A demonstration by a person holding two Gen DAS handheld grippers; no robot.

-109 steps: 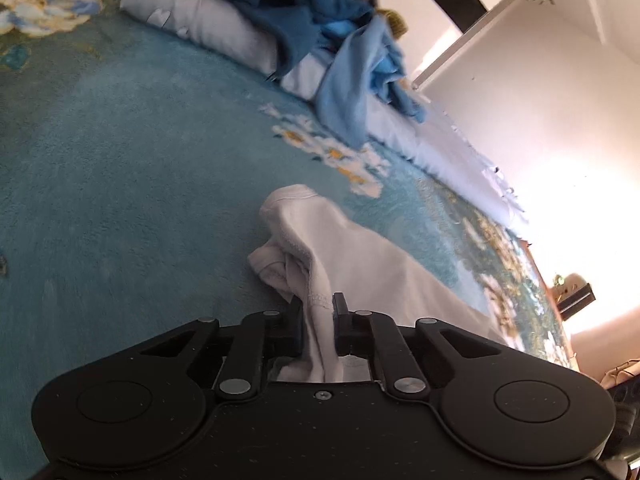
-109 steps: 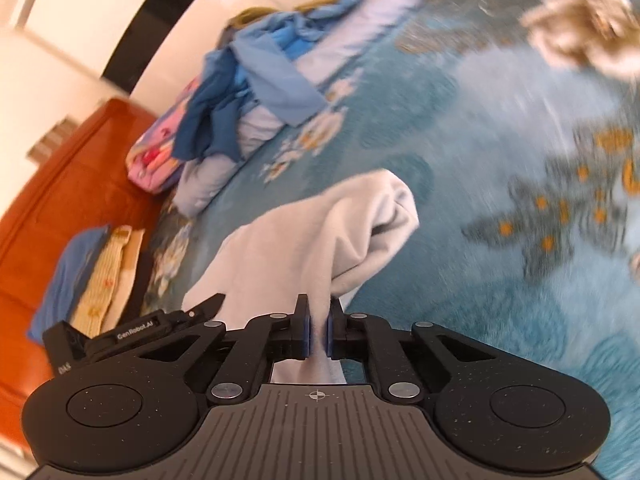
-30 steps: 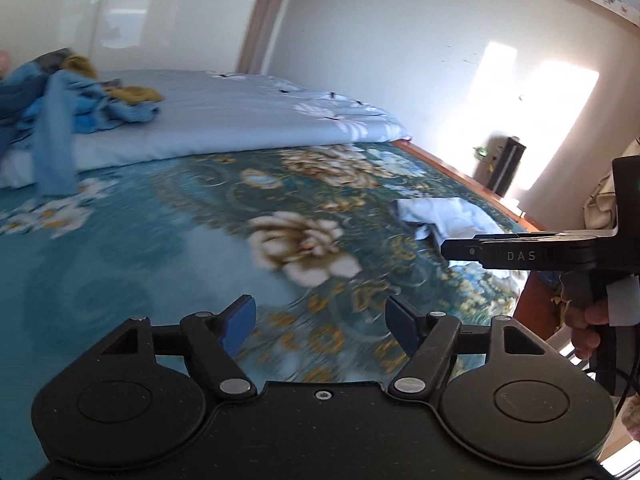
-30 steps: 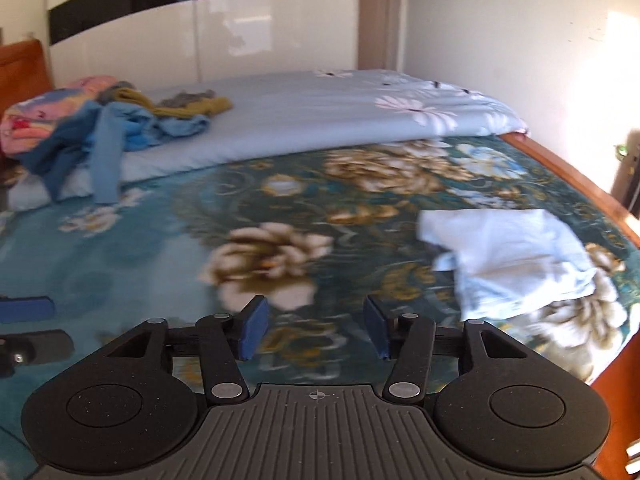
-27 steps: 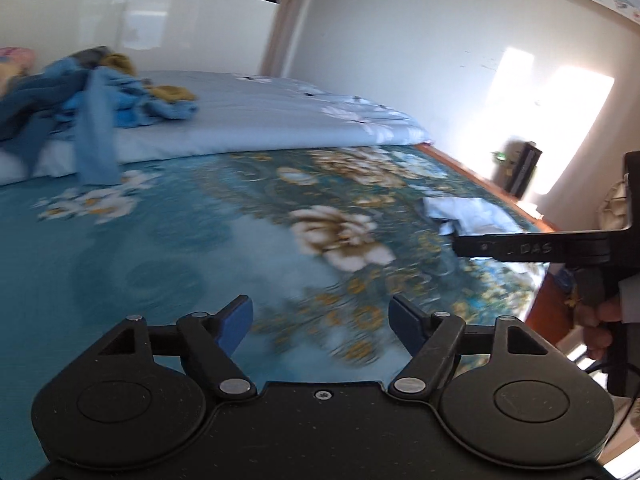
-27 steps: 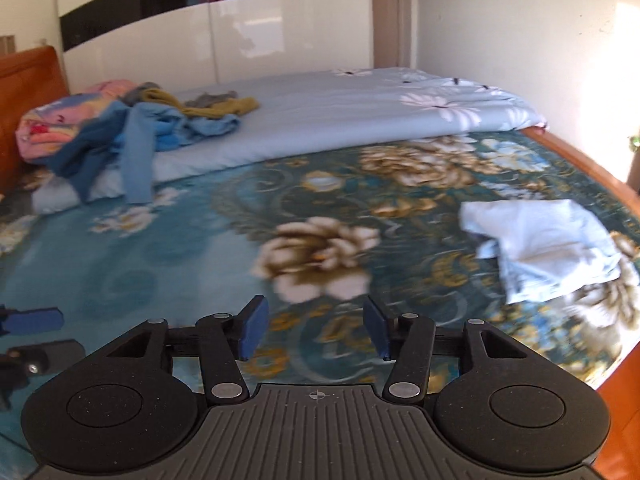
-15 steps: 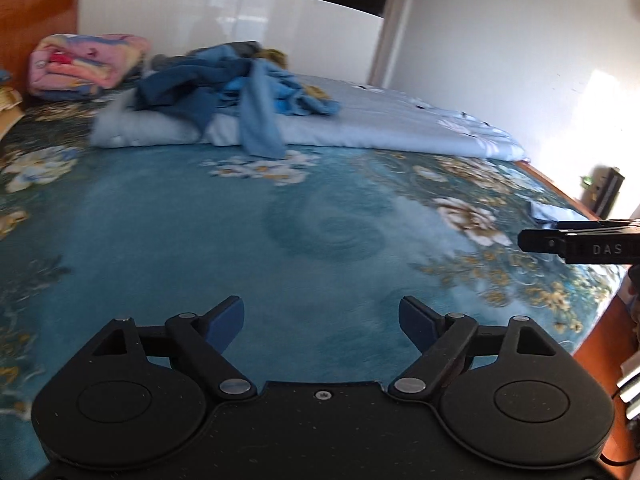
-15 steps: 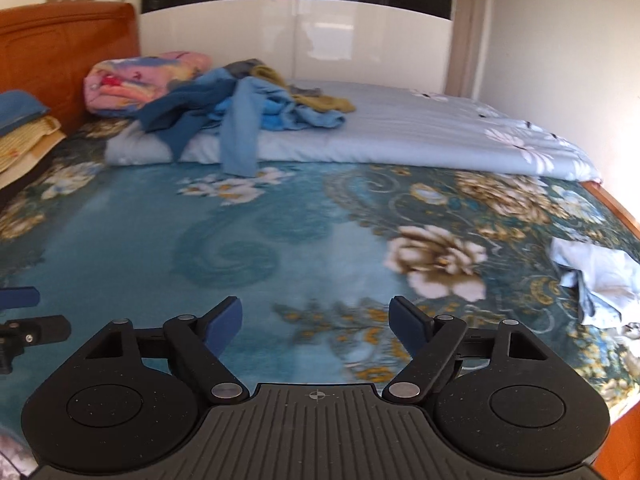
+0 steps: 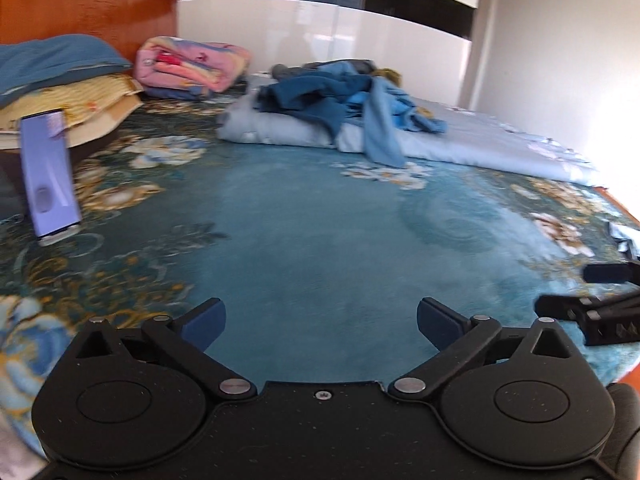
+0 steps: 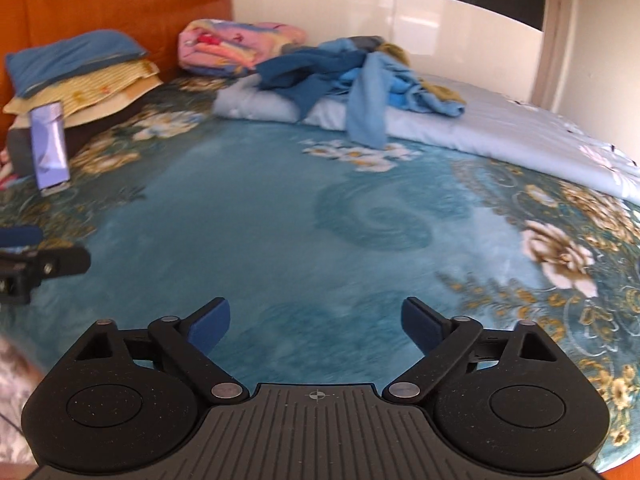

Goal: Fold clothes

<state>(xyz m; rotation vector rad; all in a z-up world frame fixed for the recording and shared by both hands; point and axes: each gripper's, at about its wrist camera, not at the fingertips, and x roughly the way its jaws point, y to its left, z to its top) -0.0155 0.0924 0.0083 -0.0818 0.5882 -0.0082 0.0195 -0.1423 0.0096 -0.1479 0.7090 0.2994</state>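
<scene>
A heap of unfolded blue clothes (image 9: 340, 100) (image 10: 348, 72) lies at the far side of the bed, on a folded pale blue quilt (image 9: 500, 144) (image 10: 500, 128). My left gripper (image 9: 320, 320) is open and empty, low over the teal floral bedspread (image 9: 320, 220). My right gripper (image 10: 316, 320) is open and empty over the same bedspread (image 10: 260, 220). Each gripper shows at the edge of the other's view, the right one (image 9: 596, 300) and the left one (image 10: 24, 256). A corner of the folded white garment (image 9: 624, 234) shows at the far right.
A wooden headboard (image 10: 100, 4) stands at the left with stacked pillows (image 9: 60, 80) (image 10: 80, 72) and a folded pink blanket (image 9: 192, 66) (image 10: 240, 46). A pale purple phone (image 9: 50, 176) (image 10: 49, 148) stands upright near the pillows. A white wardrobe (image 9: 340, 36) is behind the bed.
Both grippers let go of the white garment, opened and swung left. The view turned from the bed's right edge toward the headboard and the blue clothes heap.
</scene>
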